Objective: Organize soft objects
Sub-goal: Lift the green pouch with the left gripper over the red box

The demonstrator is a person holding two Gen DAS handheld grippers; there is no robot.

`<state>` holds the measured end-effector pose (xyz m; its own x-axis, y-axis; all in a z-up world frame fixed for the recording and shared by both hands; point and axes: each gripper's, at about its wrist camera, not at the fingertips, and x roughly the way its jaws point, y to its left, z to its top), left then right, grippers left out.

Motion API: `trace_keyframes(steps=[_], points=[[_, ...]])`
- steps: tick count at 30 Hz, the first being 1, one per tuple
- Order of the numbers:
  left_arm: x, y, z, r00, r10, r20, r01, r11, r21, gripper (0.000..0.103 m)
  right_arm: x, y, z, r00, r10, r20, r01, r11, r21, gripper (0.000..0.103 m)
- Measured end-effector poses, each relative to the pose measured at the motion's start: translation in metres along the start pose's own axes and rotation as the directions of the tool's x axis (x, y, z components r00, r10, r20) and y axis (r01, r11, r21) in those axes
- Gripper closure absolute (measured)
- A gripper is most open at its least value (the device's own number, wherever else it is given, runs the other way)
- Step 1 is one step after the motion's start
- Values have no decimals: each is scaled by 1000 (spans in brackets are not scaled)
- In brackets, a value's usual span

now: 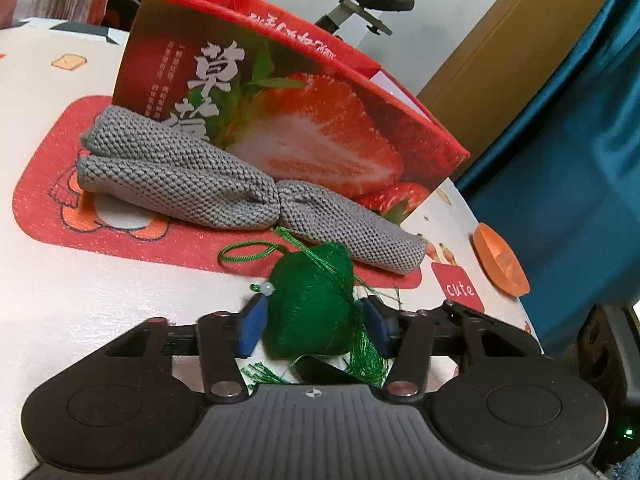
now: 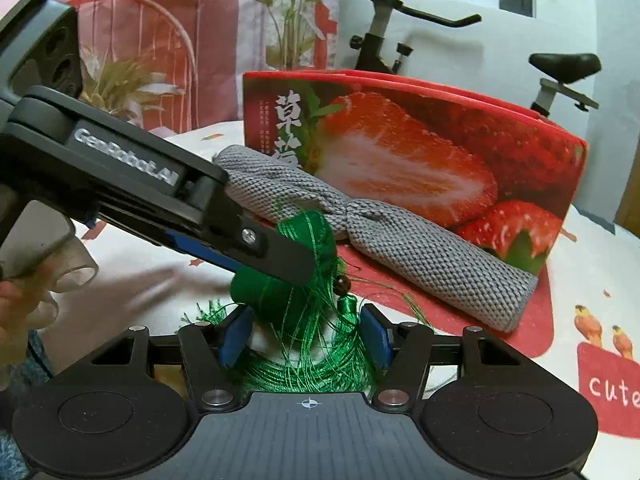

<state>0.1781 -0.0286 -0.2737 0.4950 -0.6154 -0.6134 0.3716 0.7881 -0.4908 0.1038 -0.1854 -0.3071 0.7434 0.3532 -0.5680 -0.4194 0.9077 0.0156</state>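
A green thread-wound sachet [image 1: 310, 300] with a loop cord, a bead and a long tassel lies on the table near the front. My left gripper [image 1: 314, 326] has it between its blue pads, and both pads meet its sides. In the right wrist view the left gripper [image 2: 280, 268] reaches in from the left over the sachet [image 2: 256, 292]. My right gripper [image 2: 306, 340] stands open, with only loose tassel threads [image 2: 312, 356] lying between its pads. A grey knitted cloth [image 1: 180, 176] [image 2: 400, 240], twisted at its middle, lies behind the sachet.
A red strawberry-print box [image 1: 320, 120] [image 2: 440, 152] stands upright just behind the cloth, on a red mat [image 1: 48, 200]. An orange dish [image 1: 500, 260] sits near the table's right edge. An exercise bike [image 2: 400, 12] stands behind the table. A person's hand [image 2: 24, 280] holds the left gripper.
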Motion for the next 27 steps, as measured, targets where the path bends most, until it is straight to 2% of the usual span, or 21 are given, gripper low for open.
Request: trace_keyframes(steps=[3, 6, 16, 27], points=[[2, -1, -1, 1000, -2, -3, 2, 1000, 4, 63, 0, 3, 2, 1000, 5, 1, -5, 1000, -19, 49], [-2, -3, 0, 1000, -2, 5, 1, 1000, 14, 65, -4, 4, 5, 1000, 20, 10, -20, 1000, -15, 60], [-36, -24, 8, 995, -25, 93, 18, 997, 70, 65, -37, 15, 24, 996, -8, 94, 16, 996, -90, 60], [-76, -65, 44, 975, -59, 214, 24, 987, 162, 65, -82, 15, 73, 973, -36, 228, 76, 983, -166, 60]])
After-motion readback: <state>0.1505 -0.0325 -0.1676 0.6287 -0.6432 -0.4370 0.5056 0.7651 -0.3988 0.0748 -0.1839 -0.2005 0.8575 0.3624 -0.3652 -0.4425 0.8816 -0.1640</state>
